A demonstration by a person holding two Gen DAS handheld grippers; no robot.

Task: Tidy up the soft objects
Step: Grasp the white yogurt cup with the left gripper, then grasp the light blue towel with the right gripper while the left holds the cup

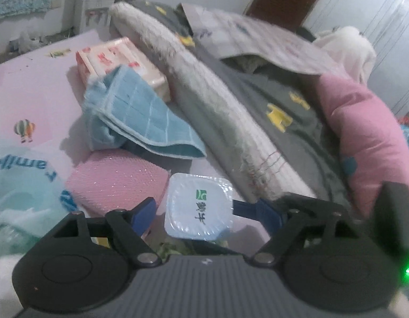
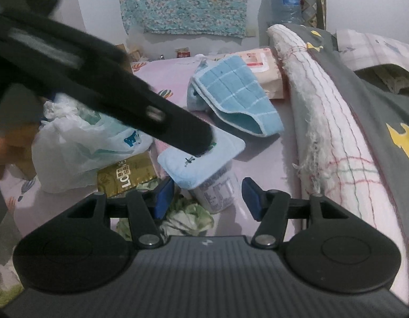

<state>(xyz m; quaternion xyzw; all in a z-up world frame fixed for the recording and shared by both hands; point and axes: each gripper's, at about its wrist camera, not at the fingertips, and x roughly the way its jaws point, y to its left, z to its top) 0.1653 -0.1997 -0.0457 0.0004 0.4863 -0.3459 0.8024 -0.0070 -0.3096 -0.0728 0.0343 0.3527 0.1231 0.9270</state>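
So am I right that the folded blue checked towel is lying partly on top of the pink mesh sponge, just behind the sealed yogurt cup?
Not quite. The folded blue checked towel lies partly on the pink-and-white tissue pack, not on the pink mesh sponge, which sits in front of the towel. The left wrist view shows this; the towel is indeed behind the sealed yogurt cup.

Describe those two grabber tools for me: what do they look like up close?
Both look alike. The left gripper and right gripper each have a grey ribbed body with a small white logo, two round black discs at the sides, black linkage bars with silver pivot pins, and blue fingers. A green light glows at the left one's edge. No cables or sleeves show.
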